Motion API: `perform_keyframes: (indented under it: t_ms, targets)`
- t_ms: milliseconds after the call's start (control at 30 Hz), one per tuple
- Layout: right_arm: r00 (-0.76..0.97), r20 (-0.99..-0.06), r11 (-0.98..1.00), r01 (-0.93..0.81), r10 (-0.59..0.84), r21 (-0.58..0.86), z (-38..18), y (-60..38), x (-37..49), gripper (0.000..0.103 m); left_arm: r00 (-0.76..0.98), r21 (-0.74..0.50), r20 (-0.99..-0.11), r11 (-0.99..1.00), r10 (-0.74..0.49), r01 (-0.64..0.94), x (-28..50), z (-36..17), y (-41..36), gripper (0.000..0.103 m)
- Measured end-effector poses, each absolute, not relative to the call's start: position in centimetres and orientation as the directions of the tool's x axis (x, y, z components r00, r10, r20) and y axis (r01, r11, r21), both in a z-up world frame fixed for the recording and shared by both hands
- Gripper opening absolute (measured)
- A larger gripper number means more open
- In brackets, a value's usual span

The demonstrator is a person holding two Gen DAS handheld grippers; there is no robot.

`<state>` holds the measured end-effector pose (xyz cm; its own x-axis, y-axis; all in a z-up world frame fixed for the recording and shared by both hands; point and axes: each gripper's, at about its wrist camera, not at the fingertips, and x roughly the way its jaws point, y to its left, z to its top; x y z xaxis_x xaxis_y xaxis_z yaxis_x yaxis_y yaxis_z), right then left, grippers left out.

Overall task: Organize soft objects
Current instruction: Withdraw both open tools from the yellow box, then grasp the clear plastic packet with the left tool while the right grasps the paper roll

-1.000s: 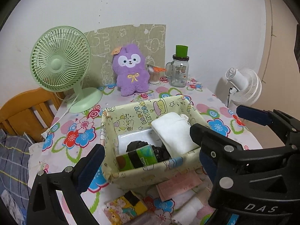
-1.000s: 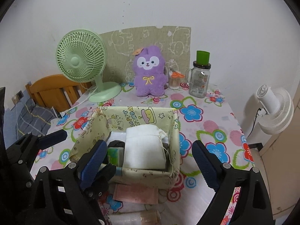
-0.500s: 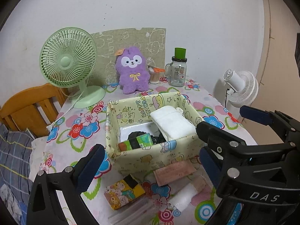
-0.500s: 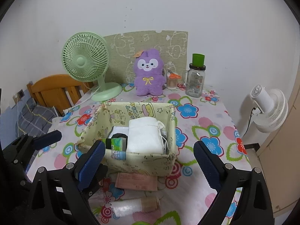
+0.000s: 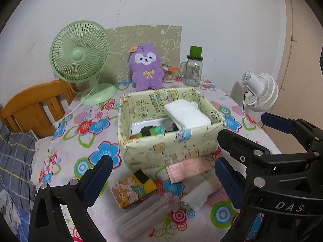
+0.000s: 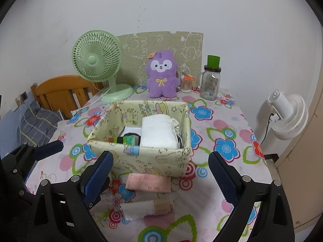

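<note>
basket (image 6: pixel 141 157) wall hides dark item's (image 6: pixel 129 136) base | jar (image 6: pixel 210 84) label unreadable | chair (image 5: pixel 34 109) cut by edge

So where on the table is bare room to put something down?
Free: the cloth between the green fan and the fabric basket, and right of the basket toward the table edge. Crowded: in front of the basket, with the pink cloth and rolled cloth.

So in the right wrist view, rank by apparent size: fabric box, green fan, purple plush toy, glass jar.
1. Fabric box, though it sits nearest the camera.
2. Green fan.
3. Purple plush toy.
4. Glass jar, smallest.
</note>
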<state>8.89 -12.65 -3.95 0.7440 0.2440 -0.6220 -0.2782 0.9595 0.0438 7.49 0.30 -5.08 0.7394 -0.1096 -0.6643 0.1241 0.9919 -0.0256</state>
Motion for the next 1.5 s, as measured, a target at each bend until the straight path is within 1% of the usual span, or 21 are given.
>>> perform_keyframes:
  t_ms: [833, 1400, 1500]
  targets:
    - [0.697, -0.68, 0.963, -0.267, 0.228, 0.05, -9.6, -11.8, 7.4, 0.097, 0.672, -0.052, -0.731, 0.991, -0.119, 0.12, 6.2, -10.8, 1.9, 0.102]
    - [0.645, -0.728, 0.955, -0.293, 0.232, 0.046, -13.0, -11.1, 7.1, 0.097, 0.612, -0.065, -0.783, 0.993, -0.112, 0.099, 5.8, -14.3, 2.0, 0.102]
    - [0.636, -0.736, 0.954, -0.297, 0.231, 0.043, -13.4, -10.9, 7.3, 0.097, 0.61, -0.072, -0.785, 0.993, -0.111, 0.089, 5.8, -14.8, 2.1, 0.1]
